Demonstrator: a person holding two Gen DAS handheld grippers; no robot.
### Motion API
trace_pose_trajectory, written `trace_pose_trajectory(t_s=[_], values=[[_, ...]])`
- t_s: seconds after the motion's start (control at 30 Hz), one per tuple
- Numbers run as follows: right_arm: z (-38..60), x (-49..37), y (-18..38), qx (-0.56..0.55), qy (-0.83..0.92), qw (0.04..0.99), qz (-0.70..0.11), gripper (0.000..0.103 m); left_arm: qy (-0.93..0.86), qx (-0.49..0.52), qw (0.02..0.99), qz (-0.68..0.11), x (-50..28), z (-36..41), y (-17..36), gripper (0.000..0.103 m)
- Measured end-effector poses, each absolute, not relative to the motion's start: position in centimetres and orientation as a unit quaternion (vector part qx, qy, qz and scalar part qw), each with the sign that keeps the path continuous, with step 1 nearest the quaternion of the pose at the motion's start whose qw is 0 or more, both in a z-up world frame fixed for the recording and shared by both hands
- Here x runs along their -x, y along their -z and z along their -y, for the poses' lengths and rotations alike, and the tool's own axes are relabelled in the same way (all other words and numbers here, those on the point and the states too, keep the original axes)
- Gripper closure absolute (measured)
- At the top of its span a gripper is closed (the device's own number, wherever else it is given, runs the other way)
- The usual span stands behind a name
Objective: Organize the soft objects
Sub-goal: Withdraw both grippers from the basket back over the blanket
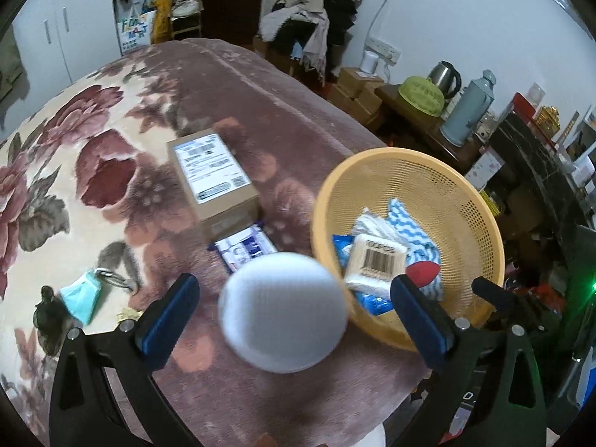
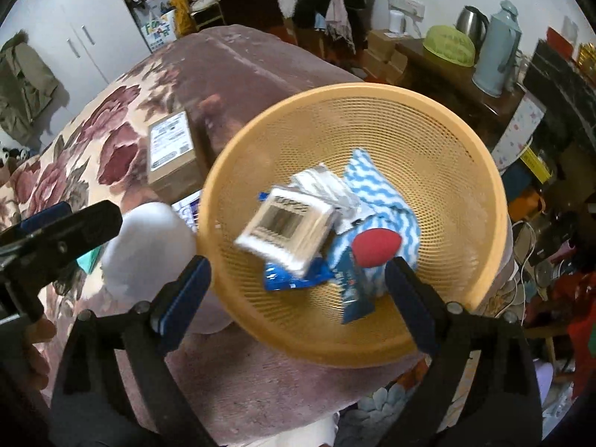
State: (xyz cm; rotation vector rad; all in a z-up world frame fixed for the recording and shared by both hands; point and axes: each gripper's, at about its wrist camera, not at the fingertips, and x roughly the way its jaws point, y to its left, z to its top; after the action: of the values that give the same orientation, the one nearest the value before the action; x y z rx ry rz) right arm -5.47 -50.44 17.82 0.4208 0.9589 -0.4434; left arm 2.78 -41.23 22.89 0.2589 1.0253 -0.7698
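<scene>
A white, round soft ball [image 1: 283,311] shows blurred between the fingers of my left gripper [image 1: 294,281], which is open; neither pad touches it. In the right wrist view the ball [image 2: 149,246] hangs just left of the orange mesh basket [image 2: 335,89]. My right gripper [image 2: 298,260] is open above the basket, with a blurred pack of cotton swabs [image 2: 287,231] loose below it. The basket [image 1: 372,156] also holds a blue-and-white wavy cloth [image 2: 376,190], a red sponge [image 2: 376,247] and a blue packet [image 2: 294,279].
The basket sits on a floral blanket [image 1: 93,130] over a bed, near its right edge. A cardboard box [image 1: 212,178], a wipes packet [image 1: 246,249] and a teal face mask [image 1: 82,294] lie on it. A side table with a kettle [image 1: 443,74] and a thermos [image 1: 469,108] stands beyond.
</scene>
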Motion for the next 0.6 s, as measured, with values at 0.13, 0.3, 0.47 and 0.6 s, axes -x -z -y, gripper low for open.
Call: trace_pose_trajectory(t_s=[0.13,0.3,0.47,0.6], values=[[48.8,4.6,-18.3,-0.188,0.201,0.846,-0.456,0.008,0.346,-0.109,0.8,-0.478,-3.8,38.9,-23.2,0.001],[46.6,3.4,-19.1,-0.17,0.193,0.852,-0.456,0.007,0.336,-0.094,0.805,-0.479,-4.9,36.2,-23.5,0.001],[44.0,1.8,-19.9,-0.148,0.181,0.858,-0.458,0.007,0.326,-0.086,0.809,-0.482,-6.0,33.4,-23.5,0.001],[41.6,0.7,-19.9,-0.131,0.17,0.859,-0.465,0.007,0.311,-0.081,0.811,-0.489,-7.0,30.8,-23.0,0.001]])
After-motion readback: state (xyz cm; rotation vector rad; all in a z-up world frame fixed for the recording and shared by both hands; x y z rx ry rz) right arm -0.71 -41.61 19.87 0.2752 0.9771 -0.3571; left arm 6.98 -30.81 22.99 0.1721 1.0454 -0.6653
